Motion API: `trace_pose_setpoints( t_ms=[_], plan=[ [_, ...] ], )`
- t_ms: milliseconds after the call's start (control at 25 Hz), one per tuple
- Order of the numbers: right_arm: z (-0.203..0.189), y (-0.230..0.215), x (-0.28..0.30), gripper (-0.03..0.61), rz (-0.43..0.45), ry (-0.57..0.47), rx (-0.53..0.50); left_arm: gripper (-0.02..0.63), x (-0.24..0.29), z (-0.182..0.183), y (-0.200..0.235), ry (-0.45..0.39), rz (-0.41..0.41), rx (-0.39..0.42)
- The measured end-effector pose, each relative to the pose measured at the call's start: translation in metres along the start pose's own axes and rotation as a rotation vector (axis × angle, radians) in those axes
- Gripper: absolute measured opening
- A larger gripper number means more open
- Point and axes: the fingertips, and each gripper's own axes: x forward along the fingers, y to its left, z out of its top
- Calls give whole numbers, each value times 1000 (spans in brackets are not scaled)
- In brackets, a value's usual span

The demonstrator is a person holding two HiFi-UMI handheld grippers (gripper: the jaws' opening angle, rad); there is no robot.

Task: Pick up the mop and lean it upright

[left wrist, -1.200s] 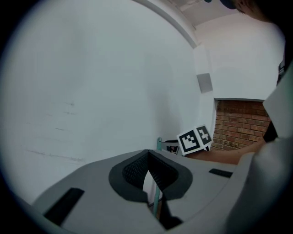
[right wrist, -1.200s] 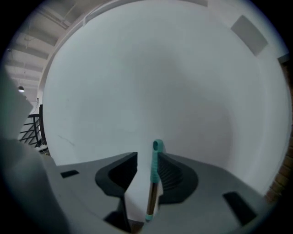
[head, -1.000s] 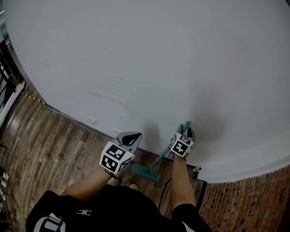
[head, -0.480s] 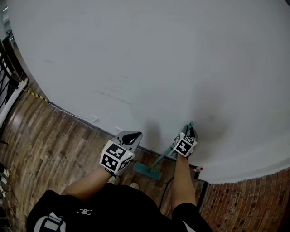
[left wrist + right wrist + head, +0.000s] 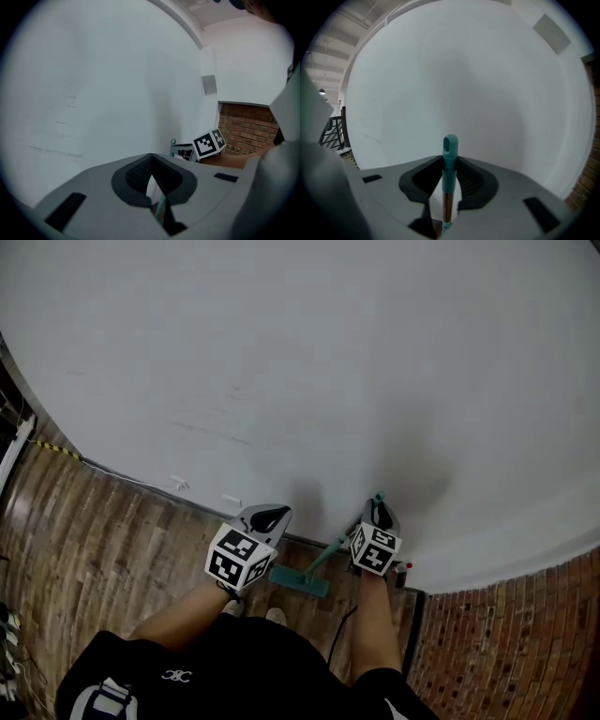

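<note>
Teal-handled mop point(image 5: 323, 562) near-upright by white wall point(image 5: 300, 381), head on wood floor point(image 5: 94, 531). Right gripper point(image 5: 380, 510) pinches handle top; left gripper point(image 5: 270, 517) pressed together, empty. Risk: released too steep, handle slides along smooth wall, topples.

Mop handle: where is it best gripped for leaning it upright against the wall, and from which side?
Grip the teal sleeve at the top of the mop handle, from the room side with jaws across the thin round shaft. The wall blocks the far side, and the mop head rests on the floor. The right gripper is clamped there.
</note>
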Motion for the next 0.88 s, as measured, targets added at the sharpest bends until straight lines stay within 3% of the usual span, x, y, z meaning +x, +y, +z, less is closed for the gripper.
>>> trace_pose_setpoints(
  t_ms=[480,880],
  plan=[
    [-22,13,-81,106,12,-6,1,-8,28,-6,-38,29,-134,15],
    [-32,19,-103,106,1,-24,10,-8,31,-9,-49,43,-175,28]
  ],
)
